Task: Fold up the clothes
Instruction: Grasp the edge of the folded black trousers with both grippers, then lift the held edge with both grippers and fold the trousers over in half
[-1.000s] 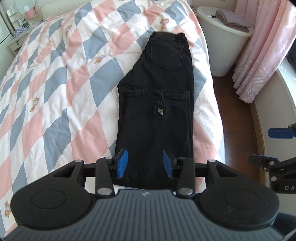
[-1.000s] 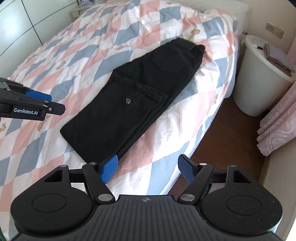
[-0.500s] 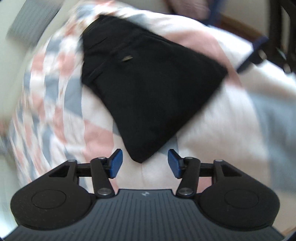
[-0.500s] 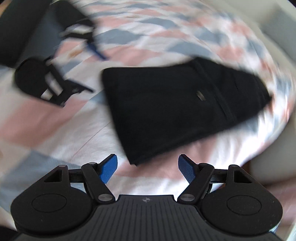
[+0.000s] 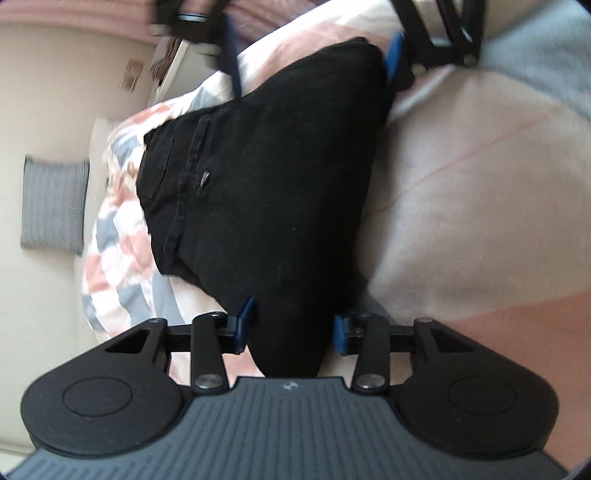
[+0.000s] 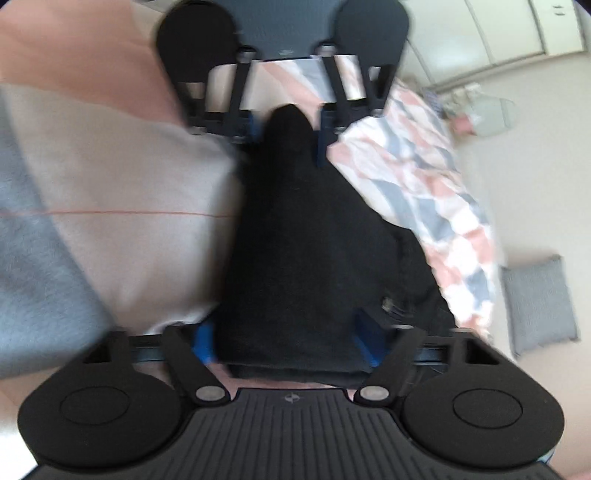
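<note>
Black trousers (image 5: 277, 184), folded lengthwise, lie on the checked pink, grey and white bedspread (image 5: 480, 184). My left gripper (image 5: 291, 330) is open, low over the bed, with one corner of the trousers' end between its blue fingers. The right gripper (image 5: 406, 55) shows at the top of this view, at the opposite corner. In the right wrist view the trousers (image 6: 314, 240) run away from my open right gripper (image 6: 288, 341), whose fingers straddle the thick folded edge. The left gripper (image 6: 286, 125) faces it from the far corner. Both views are blurred.
The bedspread (image 6: 110, 184) surrounds the trousers on both sides. A grey cushion (image 5: 53, 206) lies beyond the bed's edge, also visible as the cushion (image 6: 539, 302) at right. Pale walls and white cupboard doors (image 6: 517, 33) stand behind.
Both grippers have dropped from above the bed to the trousers' end, one at each corner facing the other. Cloth now lies between each pair of fingers. Both stay open.
</note>
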Demonstrator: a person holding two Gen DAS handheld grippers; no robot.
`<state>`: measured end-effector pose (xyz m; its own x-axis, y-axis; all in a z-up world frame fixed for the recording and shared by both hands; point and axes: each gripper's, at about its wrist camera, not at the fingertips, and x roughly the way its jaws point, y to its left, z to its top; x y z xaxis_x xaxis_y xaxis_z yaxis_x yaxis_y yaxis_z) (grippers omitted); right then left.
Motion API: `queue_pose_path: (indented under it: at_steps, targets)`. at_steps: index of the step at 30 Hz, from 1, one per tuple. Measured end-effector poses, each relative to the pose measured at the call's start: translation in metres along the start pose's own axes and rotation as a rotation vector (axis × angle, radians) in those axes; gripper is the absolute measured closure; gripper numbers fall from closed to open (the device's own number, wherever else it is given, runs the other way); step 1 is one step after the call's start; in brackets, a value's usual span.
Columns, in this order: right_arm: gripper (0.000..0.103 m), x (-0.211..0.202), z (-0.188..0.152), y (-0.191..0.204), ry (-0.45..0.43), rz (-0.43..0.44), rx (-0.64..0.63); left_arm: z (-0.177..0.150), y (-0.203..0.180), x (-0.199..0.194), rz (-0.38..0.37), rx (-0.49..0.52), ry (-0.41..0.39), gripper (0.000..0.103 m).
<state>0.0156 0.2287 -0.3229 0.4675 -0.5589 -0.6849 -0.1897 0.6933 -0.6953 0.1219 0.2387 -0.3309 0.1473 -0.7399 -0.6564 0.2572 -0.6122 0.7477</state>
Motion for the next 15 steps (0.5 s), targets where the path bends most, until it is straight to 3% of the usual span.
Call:
queue_pose_path:
  at_steps: [3, 6, 9, 15]
  targets:
    - [0.072, -0.008, -0.007, -0.033, -0.028, 0.109, 0.102, 0.009, 0.027, -0.008, -0.033, -0.114, 0.027, 0.074]
    - [0.08, -0.025, -0.018, -0.095, -0.082, 0.223, 0.283, 0.018, 0.073, -0.021, -0.068, -0.29, 0.048, 0.076]
    - [0.082, -0.036, -0.036, -0.165, -0.137, 0.334, 0.447, 0.024, 0.128, -0.036, -0.082, -0.435, 0.038, 0.077]
    - [0.085, -0.033, -0.086, -0.29, -0.225, 0.507, 0.732, 0.043, 0.236, -0.038, -0.065, -0.588, -0.017, 0.077]
